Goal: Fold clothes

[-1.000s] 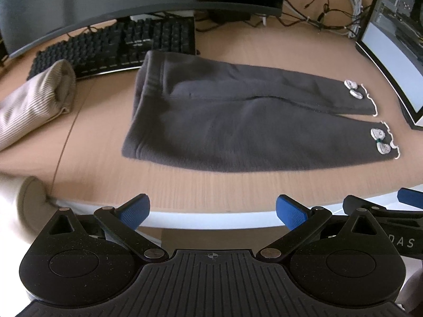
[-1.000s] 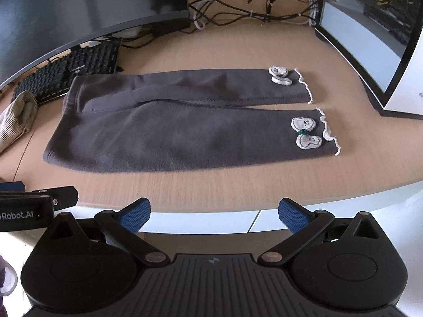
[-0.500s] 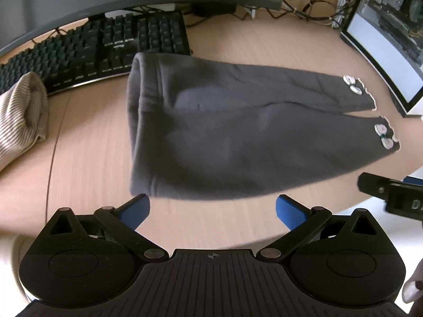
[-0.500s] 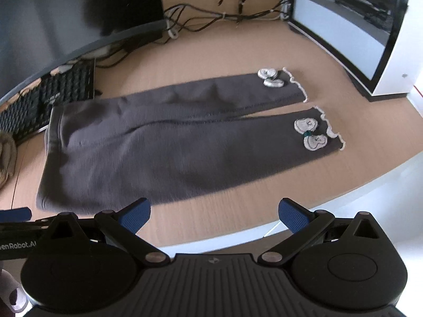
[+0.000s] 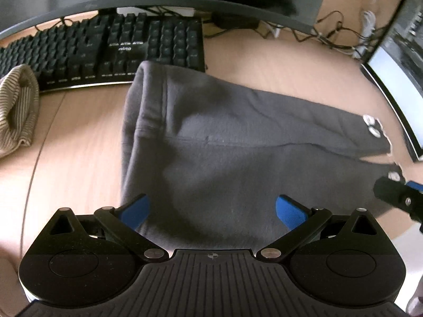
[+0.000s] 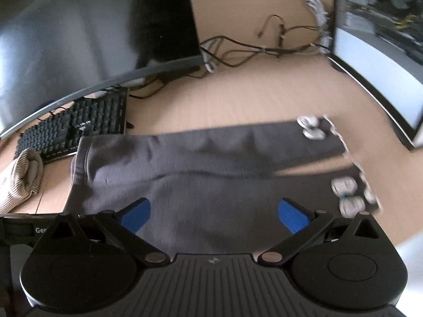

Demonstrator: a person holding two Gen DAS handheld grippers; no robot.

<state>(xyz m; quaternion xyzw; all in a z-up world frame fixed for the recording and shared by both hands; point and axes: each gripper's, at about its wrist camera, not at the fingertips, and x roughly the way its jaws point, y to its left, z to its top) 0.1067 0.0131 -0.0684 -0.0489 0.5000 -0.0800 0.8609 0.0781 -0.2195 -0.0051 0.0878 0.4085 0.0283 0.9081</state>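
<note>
Left wrist view: both grippers over near edge of pants

Dark grey pants (image 5: 238,153) are lying flat on the counter (image 5: 79,158), long axis running left-right, waistband left, cuffs right. Left gripper (image 5: 211,211) is hovering nearer the waistband, right gripper (image 6: 212,212) nearer the cuffs; both sets of fingers spread wide, gripping nothing

keyboard (image 5: 119,50): "ning" | left gripper (image 6: 26,228) body: "Gen", cut off

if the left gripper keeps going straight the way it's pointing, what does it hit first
Most likely the dark grey pants. The left gripper is open, with the waistband end of the fabric spread right ahead between its fingers. The keyboard lies beyond that. Depth is hard to judge in the fisheye view.
</note>
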